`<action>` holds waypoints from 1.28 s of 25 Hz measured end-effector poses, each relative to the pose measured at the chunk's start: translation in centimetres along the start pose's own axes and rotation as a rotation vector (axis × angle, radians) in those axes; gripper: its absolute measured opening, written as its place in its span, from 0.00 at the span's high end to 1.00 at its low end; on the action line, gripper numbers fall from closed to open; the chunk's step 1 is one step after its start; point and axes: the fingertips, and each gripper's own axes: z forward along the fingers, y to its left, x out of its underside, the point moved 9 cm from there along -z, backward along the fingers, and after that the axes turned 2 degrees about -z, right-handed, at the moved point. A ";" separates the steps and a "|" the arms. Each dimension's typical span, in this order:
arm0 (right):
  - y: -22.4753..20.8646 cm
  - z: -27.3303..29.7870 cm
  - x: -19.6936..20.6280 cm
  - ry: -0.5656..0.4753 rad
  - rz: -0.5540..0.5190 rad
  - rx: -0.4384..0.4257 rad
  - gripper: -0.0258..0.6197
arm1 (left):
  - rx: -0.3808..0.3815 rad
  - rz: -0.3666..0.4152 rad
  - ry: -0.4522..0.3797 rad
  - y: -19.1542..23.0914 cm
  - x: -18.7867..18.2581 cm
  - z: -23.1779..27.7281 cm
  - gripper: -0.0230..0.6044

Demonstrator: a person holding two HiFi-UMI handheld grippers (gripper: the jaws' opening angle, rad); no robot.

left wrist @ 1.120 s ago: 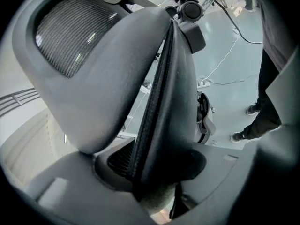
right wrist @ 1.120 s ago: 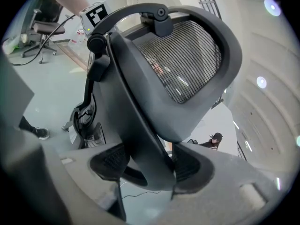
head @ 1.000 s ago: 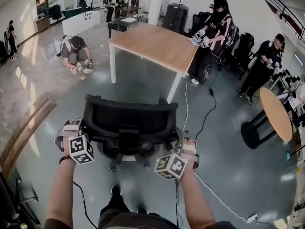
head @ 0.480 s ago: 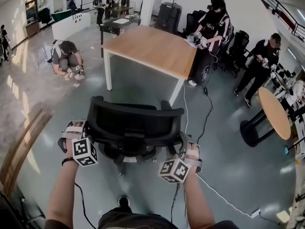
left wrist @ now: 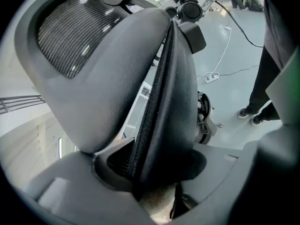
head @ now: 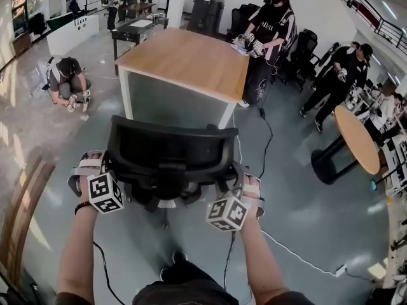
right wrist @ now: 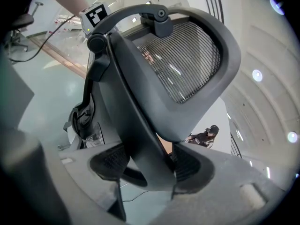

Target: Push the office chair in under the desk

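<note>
A black mesh-backed office chair [head: 166, 151] stands just in front of me, its back toward me. A wooden desk with white legs [head: 178, 59] lies beyond it, still a gap away. My left gripper [head: 109, 169] is shut on the backrest's left edge, and my right gripper [head: 239, 183] is shut on its right edge. In the left gripper view the dark rim of the backrest [left wrist: 161, 97] runs down between the pads of the left gripper [left wrist: 150, 175]. In the right gripper view the frame of the backrest [right wrist: 140, 121] sits clamped in the right gripper [right wrist: 150, 165].
A person [head: 270, 24] stands at the desk's far right corner; another [head: 67, 81] crouches on the floor at left. A round wooden table [head: 356, 138] stands to the right. Cables [head: 299, 256] cross the floor on the right. A wooden strip [head: 25, 196] curves along the left.
The chair and both grippers on it have rolled forward toward the desk, which now sits closer and larger in the head view. The grips are unchanged.
</note>
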 end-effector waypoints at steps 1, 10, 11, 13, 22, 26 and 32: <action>-0.4 0.9 0.0 0.003 -0.001 0.002 0.55 | -0.001 -0.001 0.000 0.6 -0.1 0.8 0.61; -3.0 9.4 -1.6 0.008 0.010 0.023 0.55 | 0.002 0.013 -0.020 6.5 0.2 8.6 0.61; -3.2 10.1 -1.9 0.007 0.012 0.027 0.55 | 0.004 0.017 -0.024 7.3 0.4 9.4 0.61; -3.5 11.6 -2.7 0.004 0.018 0.033 0.55 | 0.007 0.024 -0.027 8.7 0.9 10.7 0.61; -6.2 17.9 -4.4 0.008 0.023 0.043 0.55 | 0.009 0.028 -0.037 13.8 1.2 16.0 0.61; -6.9 20.0 -5.2 -0.001 0.022 0.050 0.55 | 0.005 0.030 -0.042 15.4 1.6 17.7 0.61; -7.0 22.6 -6.5 0.020 0.034 0.070 0.55 | 0.001 0.052 -0.077 18.0 2.6 20.7 0.60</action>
